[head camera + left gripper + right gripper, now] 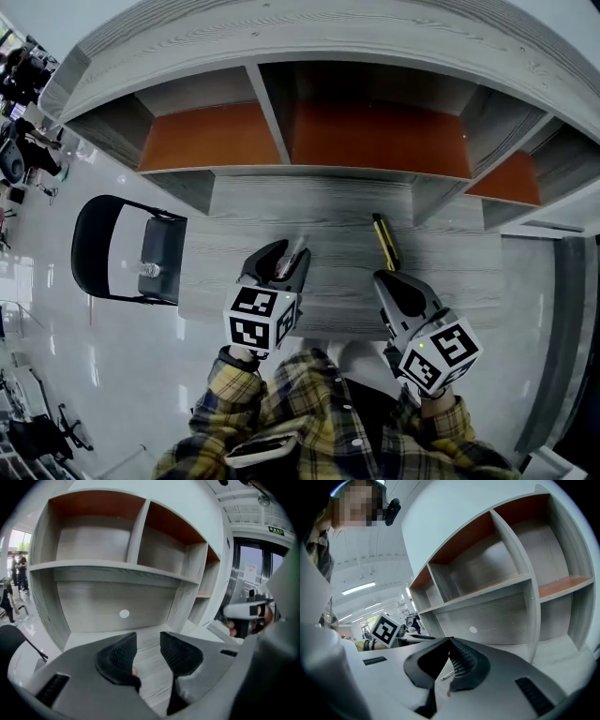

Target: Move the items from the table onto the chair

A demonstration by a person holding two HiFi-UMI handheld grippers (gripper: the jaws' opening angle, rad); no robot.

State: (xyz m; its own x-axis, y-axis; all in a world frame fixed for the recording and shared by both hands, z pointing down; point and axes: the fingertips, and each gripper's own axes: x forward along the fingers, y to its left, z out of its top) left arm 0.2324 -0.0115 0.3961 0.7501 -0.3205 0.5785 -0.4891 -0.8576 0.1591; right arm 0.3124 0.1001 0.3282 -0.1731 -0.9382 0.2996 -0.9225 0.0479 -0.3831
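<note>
My left gripper (pixel 287 259) gaped over the slim silver pen (pixel 299 246) bound for the black chair (pixel 167 246); right gripper (pixel 395 281) shut, empty

No legible text or labels

— Furniture, first entry?
— Grey wood-grain shelf unit (pixel 375 141), open compartments, orange-brown inner panels. It stands on a matching table (pixel 319 211).
— Floor and light?
— Pale glossy floor (pixel 84 356). Ceiling strip lights (pixel 358 588). Bright window (pixel 16 541) to one side. Dark-framed glass door (pixel 251 573) under a green sign (pixel 276 530).
</note>
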